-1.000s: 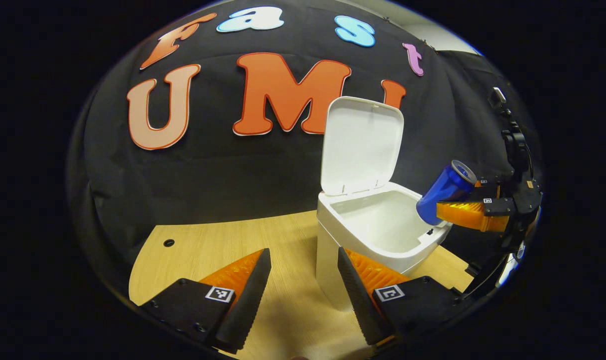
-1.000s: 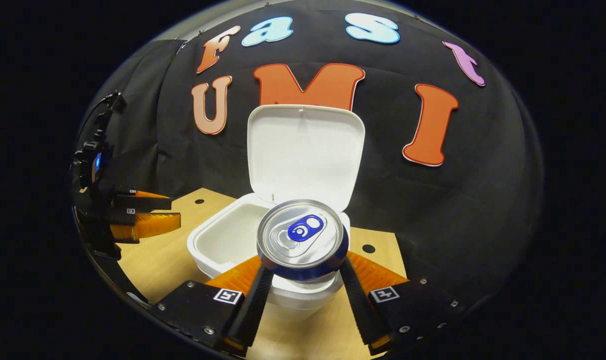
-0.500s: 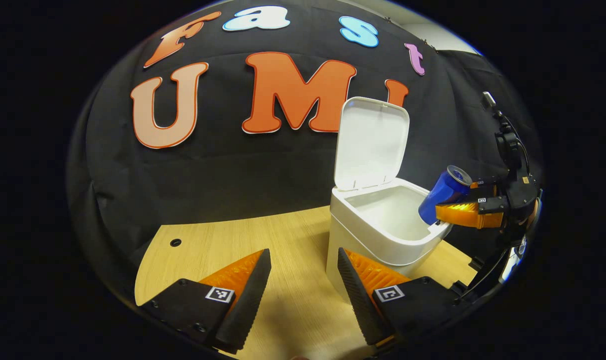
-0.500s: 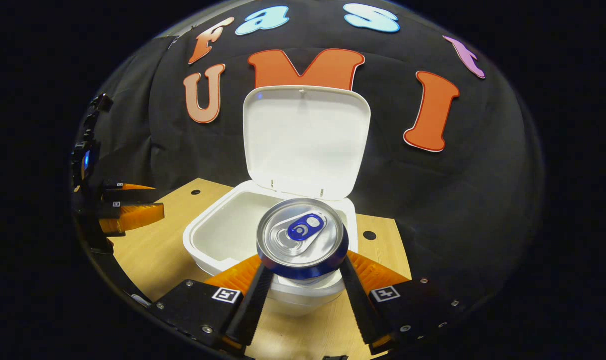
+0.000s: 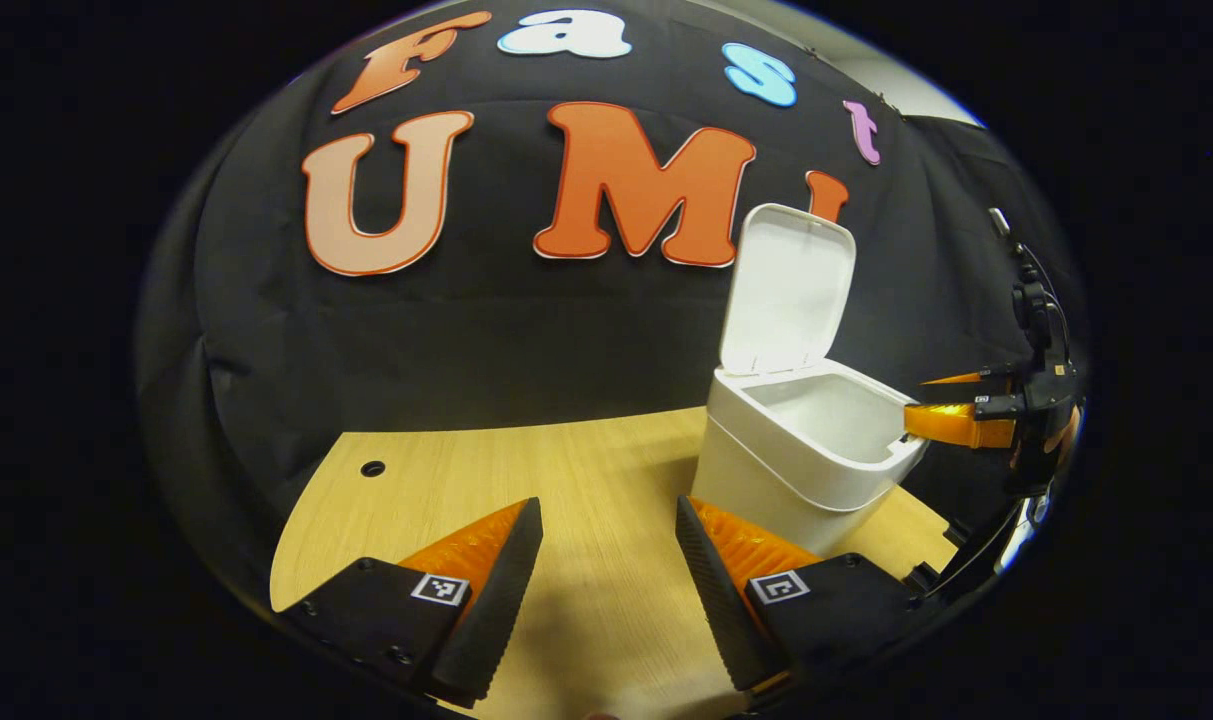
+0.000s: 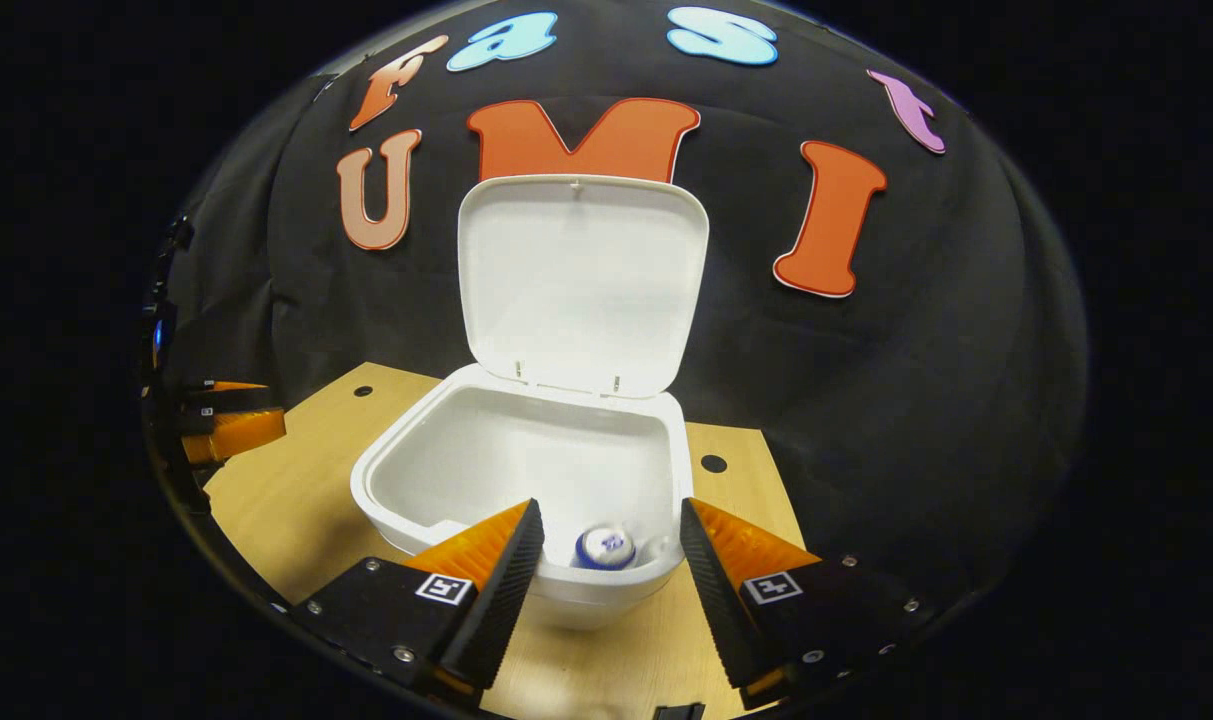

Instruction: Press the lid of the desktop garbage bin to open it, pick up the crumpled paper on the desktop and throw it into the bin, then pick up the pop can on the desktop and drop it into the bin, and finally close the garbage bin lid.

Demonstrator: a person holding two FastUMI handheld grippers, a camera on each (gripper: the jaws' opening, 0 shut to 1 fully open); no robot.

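The pop can [image 6: 605, 547] lay inside the garbage bin [image 6: 421, 452], whose lid [image 6: 581, 280] stood upright. Both the right gripper [image 6: 606, 540] and the left gripper [image 5: 606, 540] gaped wide, empty. Closing called for a gentle push at the lid's top edge.

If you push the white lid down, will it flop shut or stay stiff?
The lid looks like hard plastic standing upright on two small hinges, so it would probably swing down in one stiff piece. The bin looks light and tall, so a hard push might tip or slide it.
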